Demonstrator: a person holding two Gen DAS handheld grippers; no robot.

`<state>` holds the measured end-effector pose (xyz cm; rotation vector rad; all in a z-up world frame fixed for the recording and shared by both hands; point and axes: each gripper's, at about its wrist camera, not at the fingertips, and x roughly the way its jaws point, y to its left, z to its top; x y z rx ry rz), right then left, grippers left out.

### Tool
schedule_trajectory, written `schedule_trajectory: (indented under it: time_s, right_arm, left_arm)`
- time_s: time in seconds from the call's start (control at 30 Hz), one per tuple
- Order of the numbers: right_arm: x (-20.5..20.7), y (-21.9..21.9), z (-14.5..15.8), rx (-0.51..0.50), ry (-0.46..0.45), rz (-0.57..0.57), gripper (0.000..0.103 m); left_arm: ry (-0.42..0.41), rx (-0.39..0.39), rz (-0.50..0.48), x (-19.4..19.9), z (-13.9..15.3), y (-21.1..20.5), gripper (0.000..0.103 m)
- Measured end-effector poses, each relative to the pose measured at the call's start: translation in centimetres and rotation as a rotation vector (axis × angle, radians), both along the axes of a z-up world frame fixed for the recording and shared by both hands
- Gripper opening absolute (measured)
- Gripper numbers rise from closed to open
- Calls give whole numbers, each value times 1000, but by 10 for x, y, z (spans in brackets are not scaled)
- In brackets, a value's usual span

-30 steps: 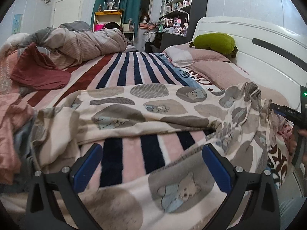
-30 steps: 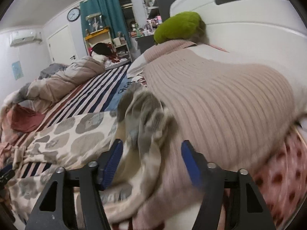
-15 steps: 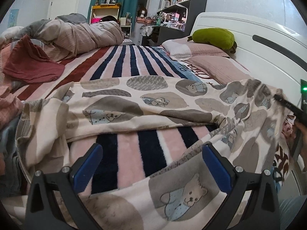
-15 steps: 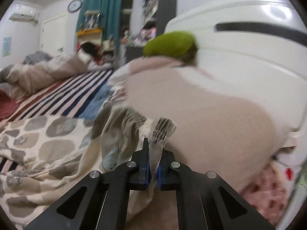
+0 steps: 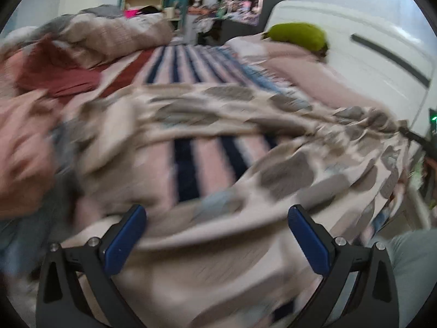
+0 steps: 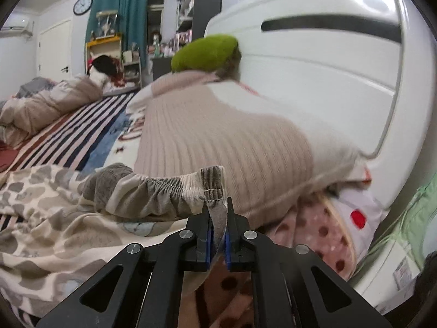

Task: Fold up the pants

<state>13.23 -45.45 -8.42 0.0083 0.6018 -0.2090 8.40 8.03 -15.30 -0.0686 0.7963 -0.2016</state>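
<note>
Left wrist view: the left gripper (image 5: pixel 215 235), jaws wide apart and empty, sweeps low over the cream fleece pants printed with grey patches (image 5: pixel 286 175), now blurred, spread across the navy-and-pink striped bedspread (image 5: pixel 188 164).

Right wrist view: the right gripper (image 6: pixel 217 242), open a second ago, now clamps the pants' gathered elastic waistband (image 6: pixel 164 191) beside the ribbed pink pillow (image 6: pixel 224 142) and white headboard (image 6: pixel 314 76); straightening for the fold can likely begin.

Blurred, the left gripper (image 5: pixel 215 235) hangs with its blue jaws wide apart over the spotted cream pants (image 5: pixel 286 169), which lie spread across the striped bed (image 5: pixel 191 63) below a green cushion (image 5: pixel 297 34) by the headboard (image 5: pixel 377 41).
</note>
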Motion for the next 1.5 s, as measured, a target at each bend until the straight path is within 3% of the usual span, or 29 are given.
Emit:
schedule_trajectory:
  time_s: [0.07, 0.13, 0.33, 0.47, 0.53, 0.6, 0.67, 0.8, 0.87, 0.97, 1.07, 1.13, 1.2, 1.4, 1.47, 1.5]
  right_arm:
    - [0, 6, -8, 1, 12, 17, 2]
    - [0, 13, -13, -1, 6, 27, 2]
    - [1, 19, -16, 4, 1, 32, 3]
    - [2, 23, -14, -27, 10, 32, 3]
    - [2, 24, -15, -37, 19, 32, 3]
    - [2, 24, -17, -35, 28, 29, 3]
    - [3, 24, -18, -21, 33, 29, 4]
    - [3, 23, -17, 5, 25, 30, 4]
    - [4, 24, -16, 12, 21, 36, 4]
    - [6, 25, -15, 13, 19, 44, 4]
    - [8, 26, -16, 21, 20, 51, 4]
    - [9, 28, -17, 19, 22, 59, 4]
    - [9, 31, -18, 13, 20, 63, 4]
    - [10, 32, -21, 20, 25, 72, 4]
    - [10, 31, -23, 29, 29, 76, 4]
    - [10, 31, -24, 31, 30, 76, 4]
  left_arm:
    - [19, 39, 65, -20, -1, 21, 102]
    - [39, 27, 150, -42, 0, 45, 102]
    - [83, -140, 389, -92, -13, 103, 102]
    - [132, -189, 455, -116, -35, 116, 102]
    - [186, -241, 455, -122, -46, 118, 102]
    - [248, -378, 380, -121, -56, 111, 102]
    - [237, -451, 321, -117, -58, 98, 102]
    - [159, -502, 324, -97, -50, 89, 101]
    - [128, -466, 342, -86, -42, 87, 98]
    - [94, -366, 395, -71, -33, 88, 79]
    - [93, -340, 459, -60, -30, 97, 63]
    - [110, -311, 513, -63, -33, 102, 26]
    - [106, -263, 531, -69, -32, 109, 9]
    - [22, -141, 569, -94, -3, 137, 6]
    - [59, -97, 570, -102, -5, 148, 7]
    - [125, -94, 546, -100, -12, 152, 7]
